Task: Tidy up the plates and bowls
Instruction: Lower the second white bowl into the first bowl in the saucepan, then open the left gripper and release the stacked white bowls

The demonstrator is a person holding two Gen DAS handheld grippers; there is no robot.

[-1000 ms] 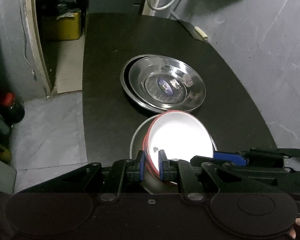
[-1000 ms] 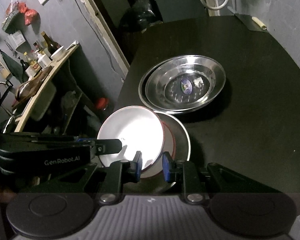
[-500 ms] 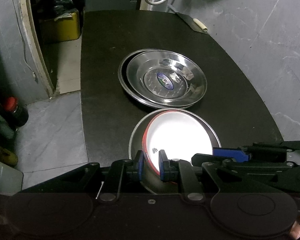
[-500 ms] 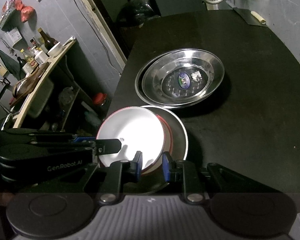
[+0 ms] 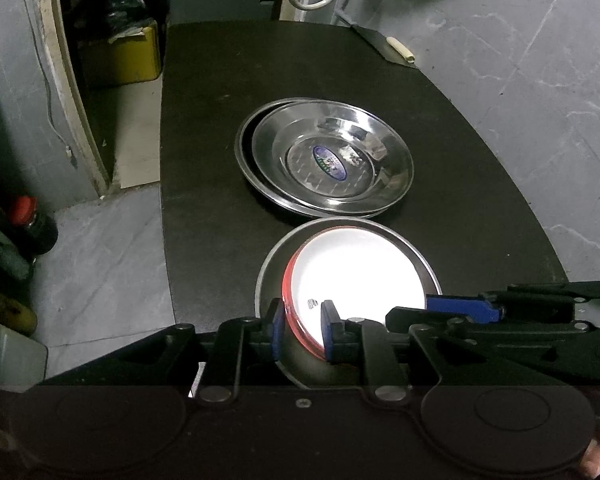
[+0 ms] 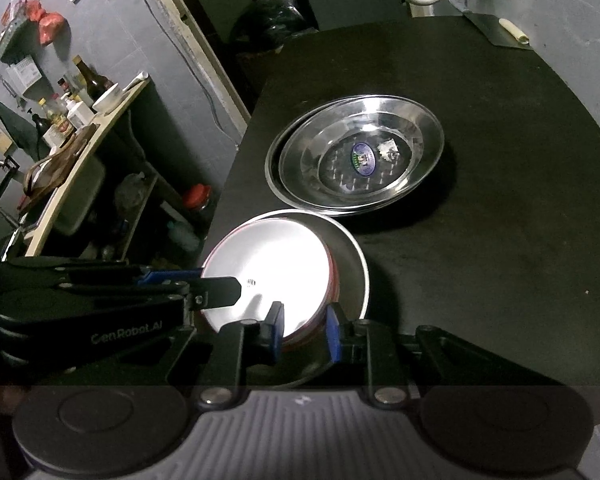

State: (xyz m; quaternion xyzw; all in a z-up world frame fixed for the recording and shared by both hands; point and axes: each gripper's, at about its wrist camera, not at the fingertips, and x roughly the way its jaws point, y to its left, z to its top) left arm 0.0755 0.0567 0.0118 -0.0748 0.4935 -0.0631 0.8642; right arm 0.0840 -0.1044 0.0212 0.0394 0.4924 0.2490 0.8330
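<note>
Scene: a white bowl with a red rim [image 5: 360, 268] sits nested inside a steel bowl [image 5: 424, 258] at the near end of a dark desk [image 5: 204, 208].
Beyond: a stack of steel plates [image 5: 328, 160], the top one bearing a blue oval sticker, lies just behind the nested pair, mouth up.
Left tongs: the left tongs [image 5: 302, 330] straddle the bowl's near-left rim and are spreading at this moment; the red edge stands between the blue pads, which no longer seem to press it.
Right tongs: the right tongs [image 6: 304, 332] are pressed together on the near-right rim of the same white bowl [image 6: 268, 264], the inner pad inside the wall and the outer pad on the red outside.
Orientation: the bowl is round, with no long axis in plan; its mouth faces up with a slight tilt, the near-left edge appearing higher than the far side. The steel bowl [image 6: 356, 268] under it lies flat.
Step in hand: most likely seating the white bowl and letting go.
Doing it well: let the bowl settle level before the second grip loosens, draw each pair of tongs straight back off the rim, and avoid dragging the steel bowl toward the desk edge.
</note>
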